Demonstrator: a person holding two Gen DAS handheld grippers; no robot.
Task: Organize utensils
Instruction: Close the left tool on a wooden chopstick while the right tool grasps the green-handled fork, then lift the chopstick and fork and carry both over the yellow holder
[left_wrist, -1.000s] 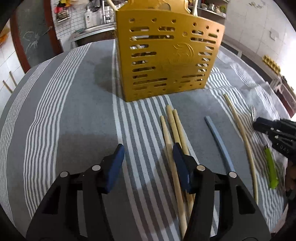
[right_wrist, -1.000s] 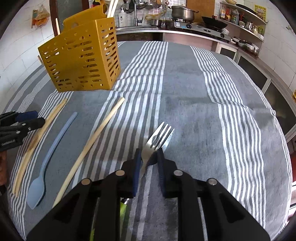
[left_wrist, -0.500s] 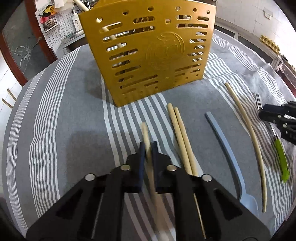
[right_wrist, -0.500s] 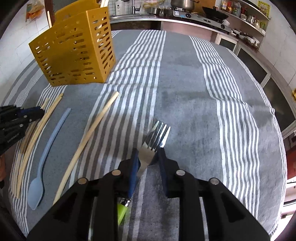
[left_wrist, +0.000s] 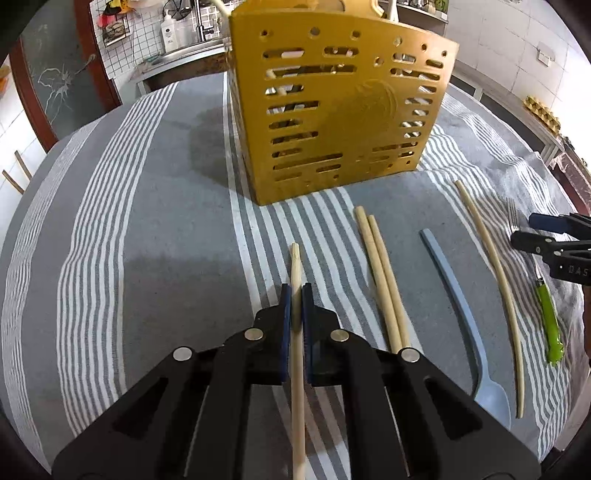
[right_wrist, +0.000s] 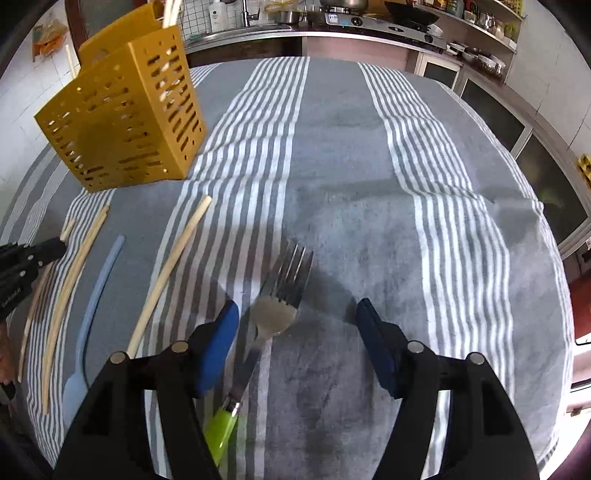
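Observation:
My left gripper (left_wrist: 295, 291) is shut on a pale wooden chopstick (left_wrist: 296, 266) that points toward the yellow slotted utensil holder (left_wrist: 340, 107). Two more chopsticks (left_wrist: 380, 273), a blue spoon (left_wrist: 458, 295) and a long single chopstick (left_wrist: 495, 273) lie on the striped cloth to its right. My right gripper (right_wrist: 297, 317) is open over a green-handled fork (right_wrist: 280, 295) that lies on the cloth between its jaws. The holder (right_wrist: 125, 125) stands at the far left in the right wrist view, with chopsticks sticking out of its top.
The grey and white striped tablecloth (right_wrist: 369, 166) covers the table. A kitchen counter with a stove and pots (right_wrist: 369, 22) runs behind it. The right gripper (left_wrist: 554, 240) shows at the right edge of the left wrist view, beside the fork's green handle (left_wrist: 550, 325).
My left gripper closed on one chopstick and lifted it away from the other two. My right gripper opened and let go of the fork, which now lies on the cloth.

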